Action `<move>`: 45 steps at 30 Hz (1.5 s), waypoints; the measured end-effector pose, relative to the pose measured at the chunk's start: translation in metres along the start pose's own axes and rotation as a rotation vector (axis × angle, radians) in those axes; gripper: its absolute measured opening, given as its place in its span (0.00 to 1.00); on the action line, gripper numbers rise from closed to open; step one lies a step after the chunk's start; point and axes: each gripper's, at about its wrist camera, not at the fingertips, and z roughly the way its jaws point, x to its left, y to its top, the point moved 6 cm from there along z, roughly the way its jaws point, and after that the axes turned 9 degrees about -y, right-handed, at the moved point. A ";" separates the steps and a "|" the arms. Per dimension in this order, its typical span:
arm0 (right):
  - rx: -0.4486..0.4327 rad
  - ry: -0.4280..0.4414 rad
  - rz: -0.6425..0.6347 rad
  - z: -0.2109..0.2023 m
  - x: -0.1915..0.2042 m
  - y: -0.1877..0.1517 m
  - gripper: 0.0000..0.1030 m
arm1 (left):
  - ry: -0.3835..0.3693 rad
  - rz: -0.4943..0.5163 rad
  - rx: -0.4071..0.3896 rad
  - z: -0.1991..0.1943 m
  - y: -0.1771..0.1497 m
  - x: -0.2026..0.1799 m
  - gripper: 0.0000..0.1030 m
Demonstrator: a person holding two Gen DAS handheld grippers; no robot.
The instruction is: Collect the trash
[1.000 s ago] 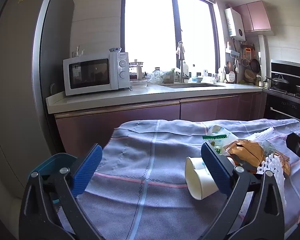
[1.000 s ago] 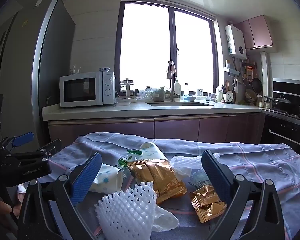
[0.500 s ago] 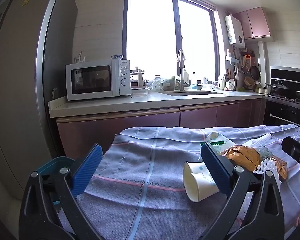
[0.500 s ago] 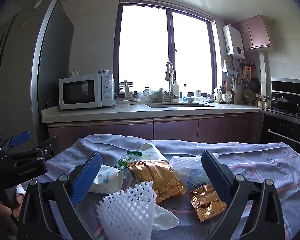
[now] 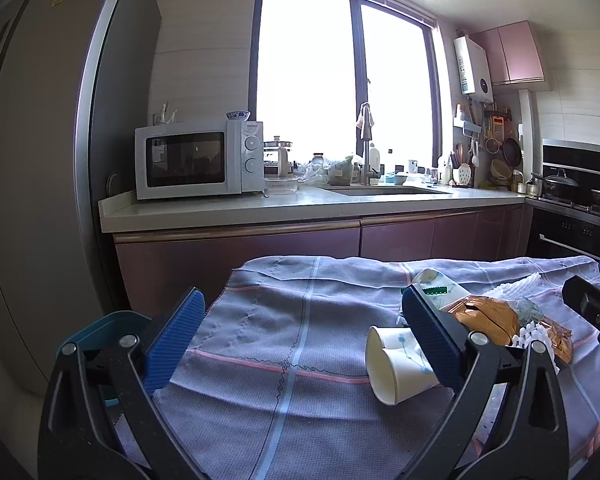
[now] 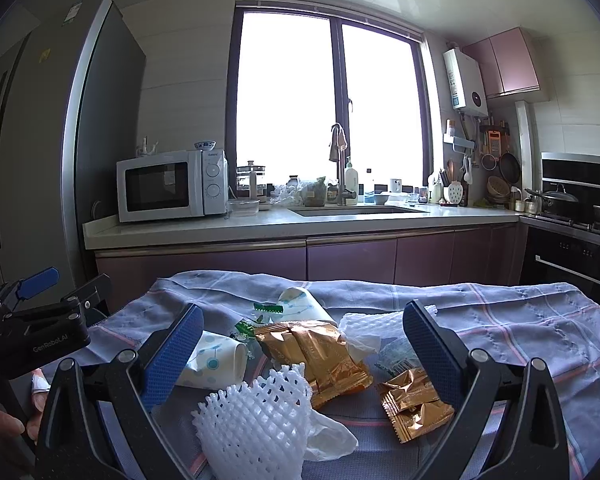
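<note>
both wrist views face window, sharing trash pile (image 6: pixel 300 352)

Both grippers have black frames with silver screws. The fingers (image 6: pixel 172 350) carry blue ribbed pads. One body is marked "GenRobot.AI".

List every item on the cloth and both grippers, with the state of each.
left gripper: open, empty
right gripper: open, empty
near paper cup: on its side
far paper cup: tipped over
large gold wrapper: crumpled, lying flat
small gold wrapper: crumpled, lying flat
white foam net: bunched, lying loose
cloth: spread out, wrinkled
</note>
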 end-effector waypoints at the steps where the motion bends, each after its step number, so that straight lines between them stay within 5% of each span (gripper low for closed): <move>1: 0.000 0.000 0.000 0.000 0.000 0.000 0.94 | 0.000 0.000 0.000 0.000 0.000 0.000 0.95; 45: 0.002 0.012 0.010 0.002 -0.001 0.001 0.94 | 0.002 0.002 0.000 -0.002 -0.001 -0.001 0.95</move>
